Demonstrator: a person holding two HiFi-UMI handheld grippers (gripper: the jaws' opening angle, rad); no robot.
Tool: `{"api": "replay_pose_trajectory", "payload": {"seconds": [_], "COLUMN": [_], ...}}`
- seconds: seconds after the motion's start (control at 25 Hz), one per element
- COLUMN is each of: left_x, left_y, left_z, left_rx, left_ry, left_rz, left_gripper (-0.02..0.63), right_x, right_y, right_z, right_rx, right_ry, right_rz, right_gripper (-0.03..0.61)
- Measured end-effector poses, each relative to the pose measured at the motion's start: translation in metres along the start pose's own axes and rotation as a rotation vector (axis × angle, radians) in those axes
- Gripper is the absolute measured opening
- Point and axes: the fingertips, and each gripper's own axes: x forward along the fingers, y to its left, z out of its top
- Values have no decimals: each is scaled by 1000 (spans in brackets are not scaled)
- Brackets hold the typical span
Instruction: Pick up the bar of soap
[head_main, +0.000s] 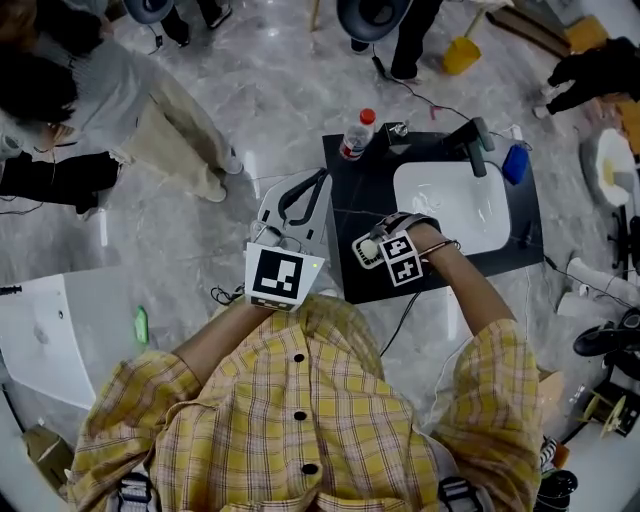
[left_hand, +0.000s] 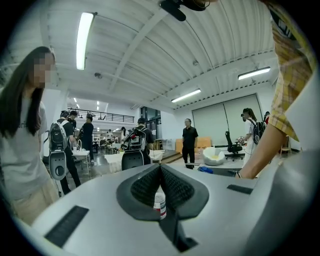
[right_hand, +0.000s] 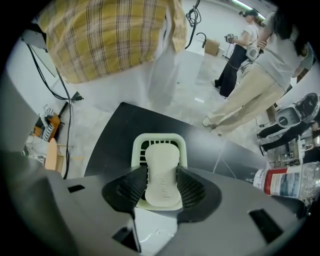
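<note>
The cream bar of soap (right_hand: 161, 155) lies in a pale green slatted dish (right_hand: 159, 138) on the black counter (right_hand: 120, 130). My right gripper (right_hand: 162, 171) is open and straddles the soap, one ribbed pad close against each long side. In the head view the right gripper (head_main: 372, 248) is at the counter's front left corner, over the dish. My left gripper (left_hand: 160, 167) is shut with nothing in it, held level above the floor to the left of the counter, and also shows in the head view as the left gripper (head_main: 322, 178).
A white sink basin (head_main: 455, 205) with a dark faucet (head_main: 475, 140) fills the counter's right half. A red-capped bottle (head_main: 357, 133) stands at its back left corner, a blue item (head_main: 514, 163) at the back right. People stand on the marble floor to the left.
</note>
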Motion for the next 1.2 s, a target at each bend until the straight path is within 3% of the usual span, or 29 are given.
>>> {"api": "replay_pose_trajectory", "payload": {"seconds": [0.4,0.72,1.04,1.2], "left_x": [2,-2,-10,-11], "left_y": [2,0,-4,-10], "left_z": [-2,5,12,15], "left_rx": [6,9,11,7], "left_ry": [4,-27,-41,-47], "left_rz": [3,-23,-56,-84], "left_gripper": [9,9,9,9], "right_x": [14,13,-7,-26], "right_y": [7,5,0,-5], "right_z": [-1,0,13,15], "right_rx": [-25,-42,112,284], "right_ry": [33,79,25,-51], "right_rz": [82,77,-6,-93], "right_gripper": [202,202,201,201]}}
